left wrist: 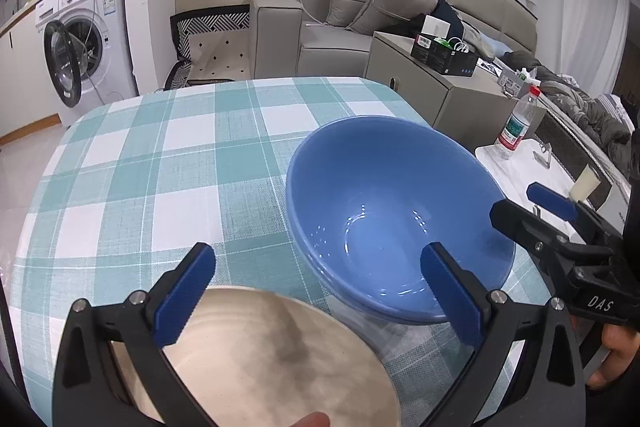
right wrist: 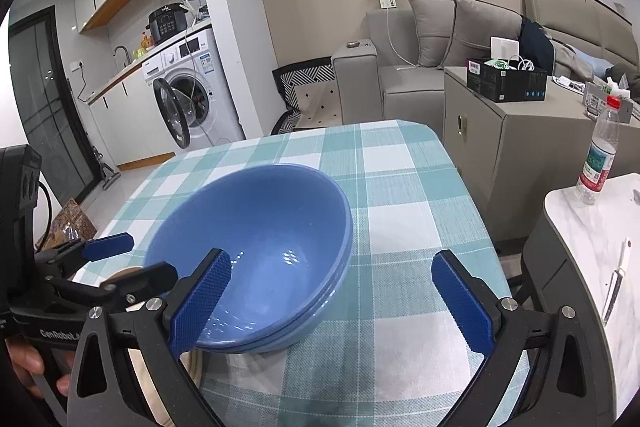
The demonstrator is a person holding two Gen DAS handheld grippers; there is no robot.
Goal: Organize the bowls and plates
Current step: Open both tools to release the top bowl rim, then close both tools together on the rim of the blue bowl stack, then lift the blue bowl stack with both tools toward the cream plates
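Bright, even indoor light; sharp focus; fisheye edges curve darkly.

The beige plate beside the blue bowls is cut off by the lower edge of the left wrist view and partly covered by the left gripper frame; in the right wrist view only a sliver of it shows left of the bowls. How many bowls are nested is hard to tell, since only the rims show. The hand left of the bowls is mostly out of frame.
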